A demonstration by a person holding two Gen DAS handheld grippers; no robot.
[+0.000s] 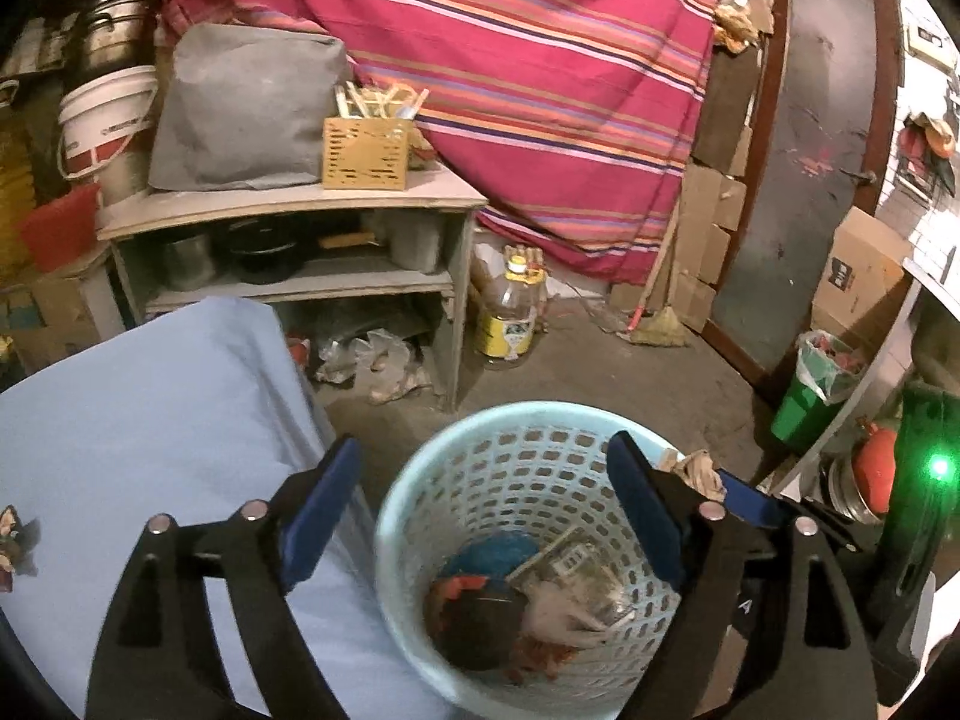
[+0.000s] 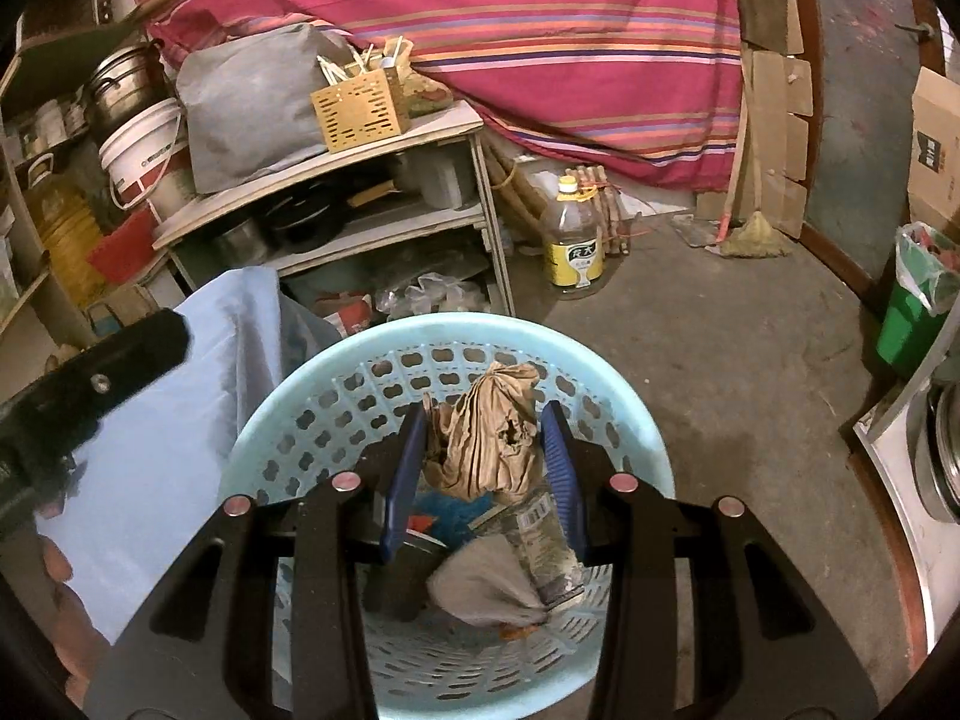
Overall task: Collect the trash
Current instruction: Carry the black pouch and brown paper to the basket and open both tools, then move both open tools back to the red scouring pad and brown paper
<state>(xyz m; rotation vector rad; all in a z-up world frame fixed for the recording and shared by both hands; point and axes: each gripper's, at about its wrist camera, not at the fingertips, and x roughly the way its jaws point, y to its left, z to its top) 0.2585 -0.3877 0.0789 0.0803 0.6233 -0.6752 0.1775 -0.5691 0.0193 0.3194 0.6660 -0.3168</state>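
A light blue perforated waste basket (image 1: 528, 420) stands on the floor beside a table with a blue cloth (image 1: 150, 420); it also shows in the right wrist view (image 2: 456, 330). It holds several pieces of trash, among them a plastic bottle (image 2: 549, 558) and a grey wad (image 2: 480, 588). My right gripper (image 2: 487, 450) is shut on a crumpled brown paper ball (image 2: 489, 438) and holds it over the basket. My left gripper (image 1: 486, 510) is open and empty above the basket's left rim. The right gripper's blue finger (image 1: 744, 501) and the brown paper (image 1: 699, 471) show at the basket's right rim.
A small scrap (image 1: 15, 540) lies on the blue cloth at far left. A wooden shelf (image 1: 288, 204) with pots stands behind, an oil bottle (image 1: 510, 312) beside it on the floor. A green bin (image 1: 810, 384) with a liner stands at right. A striped cloth (image 1: 510, 60) hangs behind.
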